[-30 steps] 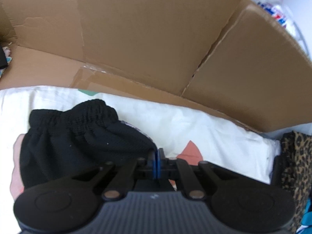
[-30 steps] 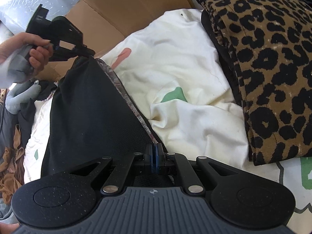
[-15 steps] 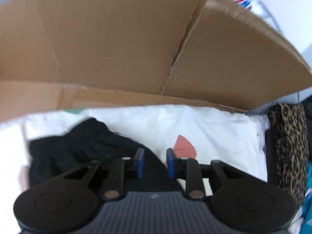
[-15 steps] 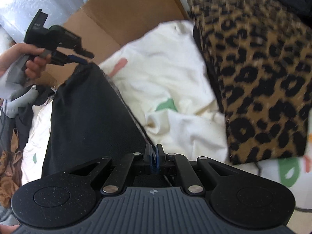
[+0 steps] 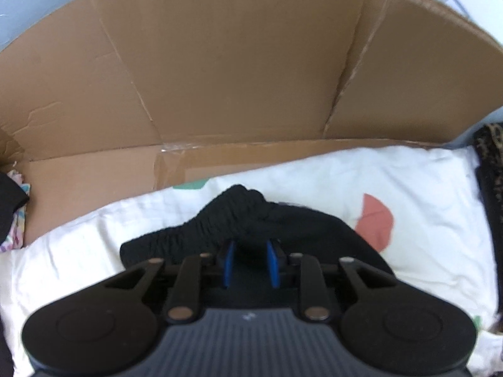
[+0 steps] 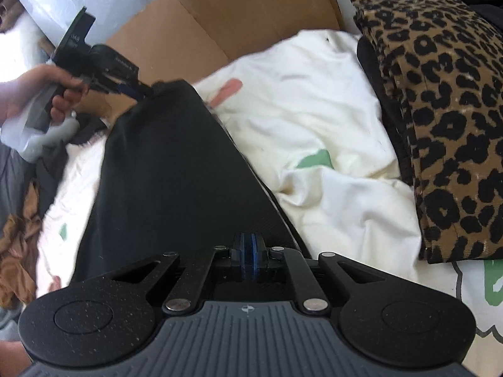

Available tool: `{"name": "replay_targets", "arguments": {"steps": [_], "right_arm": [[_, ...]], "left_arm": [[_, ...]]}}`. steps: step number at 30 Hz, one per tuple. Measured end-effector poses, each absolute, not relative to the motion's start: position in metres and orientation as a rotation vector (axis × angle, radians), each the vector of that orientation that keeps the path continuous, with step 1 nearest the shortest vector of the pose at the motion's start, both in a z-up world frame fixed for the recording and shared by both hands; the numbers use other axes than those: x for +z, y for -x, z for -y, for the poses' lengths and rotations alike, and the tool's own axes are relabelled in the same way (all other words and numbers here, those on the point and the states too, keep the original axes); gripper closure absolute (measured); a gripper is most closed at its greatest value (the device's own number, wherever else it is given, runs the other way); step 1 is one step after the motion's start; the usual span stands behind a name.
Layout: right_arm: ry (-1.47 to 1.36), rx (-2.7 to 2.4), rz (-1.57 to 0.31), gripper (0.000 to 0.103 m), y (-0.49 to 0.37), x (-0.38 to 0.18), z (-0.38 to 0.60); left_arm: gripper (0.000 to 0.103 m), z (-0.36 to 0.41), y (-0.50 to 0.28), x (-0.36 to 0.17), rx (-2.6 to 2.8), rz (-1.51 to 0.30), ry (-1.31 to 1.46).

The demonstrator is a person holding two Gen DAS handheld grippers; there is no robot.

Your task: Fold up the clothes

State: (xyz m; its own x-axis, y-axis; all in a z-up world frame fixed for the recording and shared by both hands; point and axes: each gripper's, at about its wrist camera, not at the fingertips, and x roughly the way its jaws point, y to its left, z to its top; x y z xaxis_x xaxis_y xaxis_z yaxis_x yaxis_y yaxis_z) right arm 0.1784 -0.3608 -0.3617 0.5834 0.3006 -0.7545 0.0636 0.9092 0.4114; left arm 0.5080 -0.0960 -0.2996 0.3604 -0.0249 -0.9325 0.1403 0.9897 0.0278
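- While the black shorts (image 6: pixel 163 169) lie stretched along the white bedding (image 6: pixel 330 119), the fold looks only partly made: one end let go, the other gripped.
- Left tongs (image 5: pixel 250 262) stand parted above the bunched waistband, blue pads clear of the cloth, holding nothing.
- Right tongs (image 6: pixel 248 253) are closed on the near end of the shorts, the pads pressed together with cloth pinched between.
- My guess at the next move: carry the held end over toward the waistband, or take a fresh grip with the free tongs, keeping the cloth flat.
- Only the right view shows the hand (image 6: pixel 34 94) holding the left tool, the leopard-print garment (image 6: pixel 440 125) beside the bedding, and the shorts' full length.
- Only the left view shows the gathered elastic up close against the cardboard (image 5: pixel 235 78) behind.
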Motion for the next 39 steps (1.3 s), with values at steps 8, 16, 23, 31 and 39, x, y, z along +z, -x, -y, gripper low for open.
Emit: {"name": "replay_targets", "arguments": {"steps": [8,16,23,31,39], "right_arm": [[-0.428,0.091,-0.985,0.096,-0.172,-0.373,0.376],[-0.432,0.079,-0.996,0.096,-0.161,-0.370,0.381],[-0.432,0.121,-0.953,0.098,-0.158,-0.353,0.374],[-0.398,0.167,-0.926,0.066,-0.166,-0.352,0.351],[-0.272,0.151,-0.977,0.067,-0.163,-0.365,0.338]], "left_arm": [[0.078,0.106,-0.534,-0.332,-0.074,-1.208,-0.098],[0.078,0.111,-0.531,-0.314,-0.107,-1.223,-0.151],[0.078,0.092,-0.505,-0.282,-0.173,-1.224,-0.214],[0.078,0.081,-0.483,-0.313,-0.198,-1.268,-0.256],[0.075,0.077,-0.482,-0.352,-0.180,-1.261,-0.250]]}}
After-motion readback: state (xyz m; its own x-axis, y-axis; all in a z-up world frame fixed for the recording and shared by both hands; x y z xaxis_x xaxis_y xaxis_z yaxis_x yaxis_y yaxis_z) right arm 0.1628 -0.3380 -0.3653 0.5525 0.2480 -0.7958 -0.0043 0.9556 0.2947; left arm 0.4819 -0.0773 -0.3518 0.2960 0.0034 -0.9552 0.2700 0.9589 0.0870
